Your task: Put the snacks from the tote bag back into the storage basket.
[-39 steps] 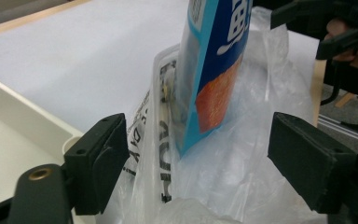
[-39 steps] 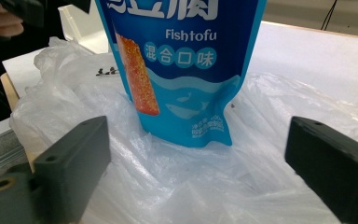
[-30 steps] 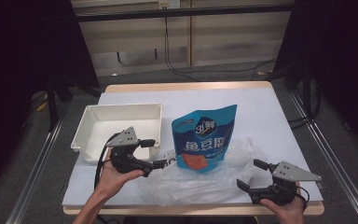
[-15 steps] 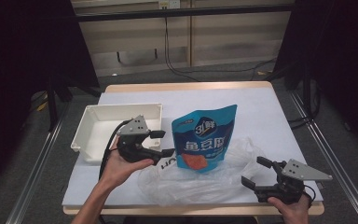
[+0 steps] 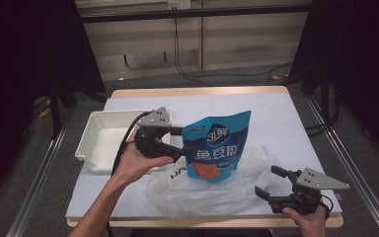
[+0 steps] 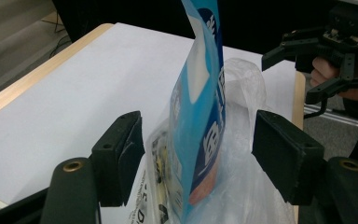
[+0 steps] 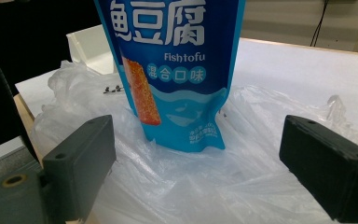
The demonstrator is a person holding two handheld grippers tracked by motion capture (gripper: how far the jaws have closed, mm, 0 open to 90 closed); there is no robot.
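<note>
Left gripper view, blue pouch (image 6: 204, 116) between spread jaws of left hand-held gripper (image 6: 200, 154), untouched, right hand-held gripper (image 5: 276, 182) agape nearby

A wooden-edged table (image 5: 276, 91) with a pale white top holds a white tray (image 5: 98, 143) at its left and a crumpled clear plastic bag (image 5: 212, 192) near the front edge.

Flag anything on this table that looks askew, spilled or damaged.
Nothing is spilled or torn. The blue snack pouch stands upright on a crumpled clear plastic bag rather than on the bare table, between the open left gripper fingers. The white tray sits square at left.
</note>
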